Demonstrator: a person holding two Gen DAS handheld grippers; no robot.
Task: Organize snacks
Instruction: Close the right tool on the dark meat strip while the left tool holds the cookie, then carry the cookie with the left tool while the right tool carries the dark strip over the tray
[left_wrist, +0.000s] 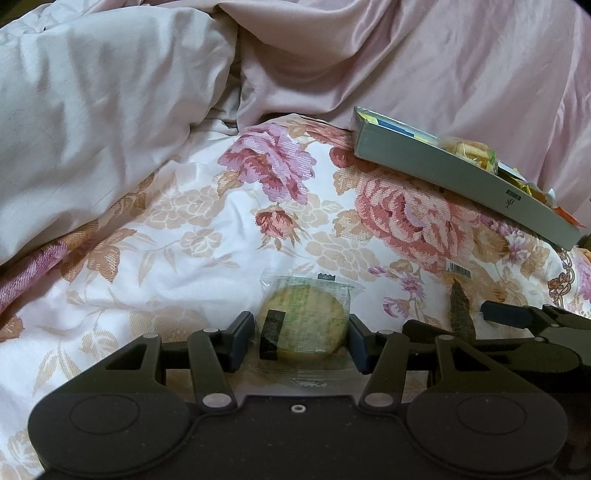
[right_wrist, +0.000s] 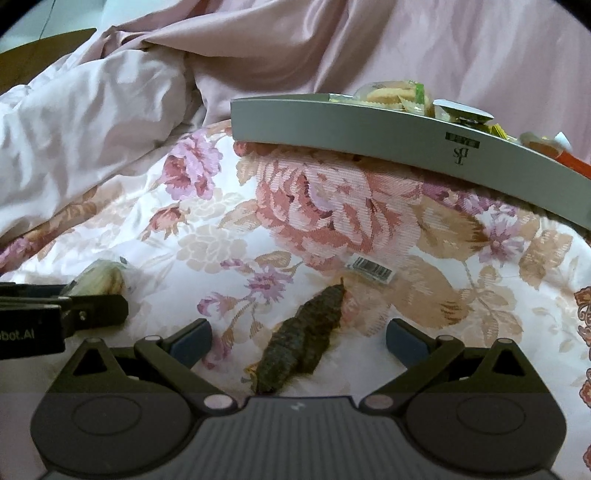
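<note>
bedroom in a home, work surface is a bed. floral bedsheet (right_wrist: 332, 221) with pink and tan roses covers the mattress. just behind the sheet, a rumpled pale pink duvet (left_wrist: 92, 110) is bunched up in folds, running across the whole background. grey snack box (right_wrist: 369, 125) sits directly on the sheet, up against the duvet. far left behind the duvet, a curved wooden edge (right_wrist: 40, 48), cannot tell what it is.

left wrist — low, close, forward | right wrist — same | shared: grey box (left_wrist: 454, 173), floral bedspread (right_wrist: 332, 221)
</note>
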